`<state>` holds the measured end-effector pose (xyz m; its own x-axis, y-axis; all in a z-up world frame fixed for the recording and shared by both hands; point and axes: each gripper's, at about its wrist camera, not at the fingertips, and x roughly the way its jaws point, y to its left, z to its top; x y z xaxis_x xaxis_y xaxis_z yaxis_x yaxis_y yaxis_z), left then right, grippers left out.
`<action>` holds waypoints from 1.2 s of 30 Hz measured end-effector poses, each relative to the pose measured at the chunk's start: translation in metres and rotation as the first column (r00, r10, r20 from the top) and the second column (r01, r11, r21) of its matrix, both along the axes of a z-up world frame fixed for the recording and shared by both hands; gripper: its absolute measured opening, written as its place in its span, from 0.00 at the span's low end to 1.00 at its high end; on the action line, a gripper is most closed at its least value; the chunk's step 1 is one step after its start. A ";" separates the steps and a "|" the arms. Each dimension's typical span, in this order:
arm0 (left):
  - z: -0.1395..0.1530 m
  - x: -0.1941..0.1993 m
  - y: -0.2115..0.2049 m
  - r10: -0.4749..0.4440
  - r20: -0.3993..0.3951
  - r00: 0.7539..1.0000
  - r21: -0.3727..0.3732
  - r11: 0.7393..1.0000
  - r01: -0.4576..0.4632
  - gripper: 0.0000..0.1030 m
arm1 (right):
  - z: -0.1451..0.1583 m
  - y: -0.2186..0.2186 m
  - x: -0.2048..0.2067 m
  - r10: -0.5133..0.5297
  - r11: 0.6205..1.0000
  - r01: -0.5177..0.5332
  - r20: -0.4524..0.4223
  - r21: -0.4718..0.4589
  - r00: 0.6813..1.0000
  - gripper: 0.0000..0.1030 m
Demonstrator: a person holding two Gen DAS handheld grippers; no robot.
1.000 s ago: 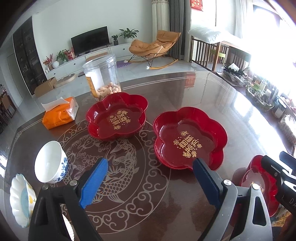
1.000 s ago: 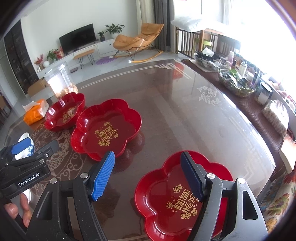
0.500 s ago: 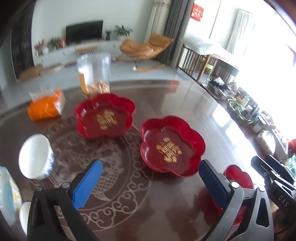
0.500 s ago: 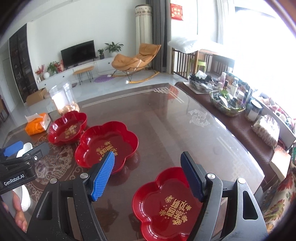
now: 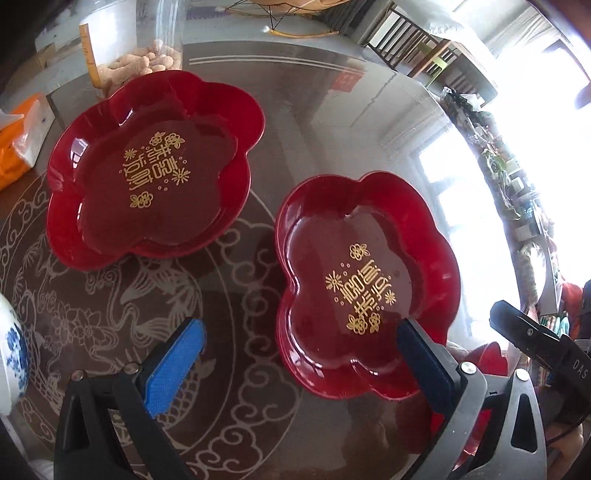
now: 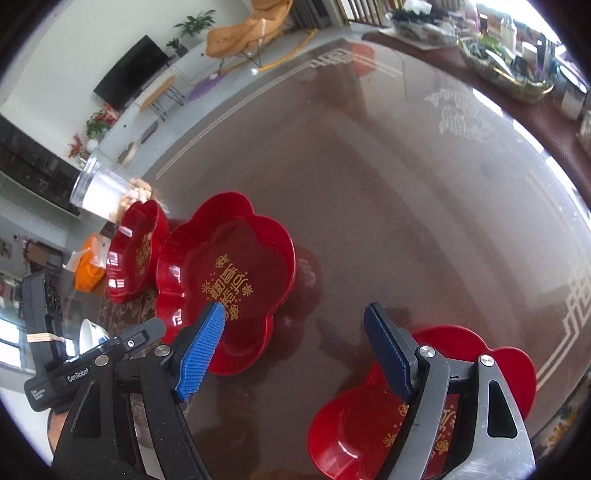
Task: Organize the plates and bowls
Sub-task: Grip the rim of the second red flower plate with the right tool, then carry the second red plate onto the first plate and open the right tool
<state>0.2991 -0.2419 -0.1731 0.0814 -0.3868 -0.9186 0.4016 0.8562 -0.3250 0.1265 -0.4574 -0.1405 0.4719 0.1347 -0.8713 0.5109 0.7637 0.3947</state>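
A left gripper (image 5: 295, 354) is seen spread wide over a glossy dark table (image 5: 236, 398) patterned with pale cloud scrolls, nothing caught between its blue pads (image 5: 173, 365); its right-hand finger is poised over the near edge of a red flower-shaped plate (image 5: 369, 266) lettered in gold, though contact cannot be judged. In the right wrist view, the right gripper (image 6: 295, 354) is likewise held open and empty above bare tabletop, with a second red flower-shaped plate (image 6: 491, 365) lying partly hidden beneath its right-hand finger at the table's near edge. A blue-and-white porcelain bowl (image 5: 11, 354) is glimpsed at the left margin of the left wrist view. Farther back, a third red plate (image 5: 155, 166) is set well apart from the near right one and just beside the middle one, all three resting flat on the table. Beyond it, a clear plastic jar (image 5: 147, 44) holding pale snacks is stood close behind the plate's far rim, and an orange tissue pack (image 5: 18, 140) is placed to its left. In the distance, a tan rocking chair (image 6: 243, 33) and a wall-side television (image 6: 133, 70) are made out across the living room.
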 end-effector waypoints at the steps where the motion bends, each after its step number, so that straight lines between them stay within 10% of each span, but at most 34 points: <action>1: -0.001 0.004 -0.001 0.013 -0.001 1.000 0.008 1.000 -0.013 1.00 | -0.004 -0.003 0.005 -0.005 1.000 0.005 -0.013 0.009 1.000 0.78; 15: -0.030 0.020 -0.028 0.039 -0.091 0.995 -0.014 0.999 -0.041 0.82 | -0.046 -0.007 0.047 0.046 0.999 -0.044 -0.120 0.018 0.992 0.58; 19: -0.031 0.022 -0.031 0.050 -0.084 0.995 -0.009 0.999 -0.051 0.78 | -0.052 -0.002 0.050 0.092 0.996 -0.092 -0.110 0.000 0.990 0.15; 22: -0.031 0.019 -0.033 0.028 -0.066 0.997 0.001 1.000 -0.028 0.30 | -0.054 0.000 0.048 0.105 0.994 -0.105 -0.104 0.003 0.989 0.10; 25: -0.030 0.016 -0.033 0.022 -0.045 0.999 -0.012 1.000 -0.023 0.14 | -0.051 0.002 0.044 0.107 0.993 -0.112 -0.110 -0.036 0.988 0.09; 36: 0.012 -0.015 -0.025 -0.001 0.054 0.999 -0.074 0.997 0.005 0.10 | -0.027 -0.003 0.015 0.102 0.994 -0.103 -0.039 -0.044 0.994 0.10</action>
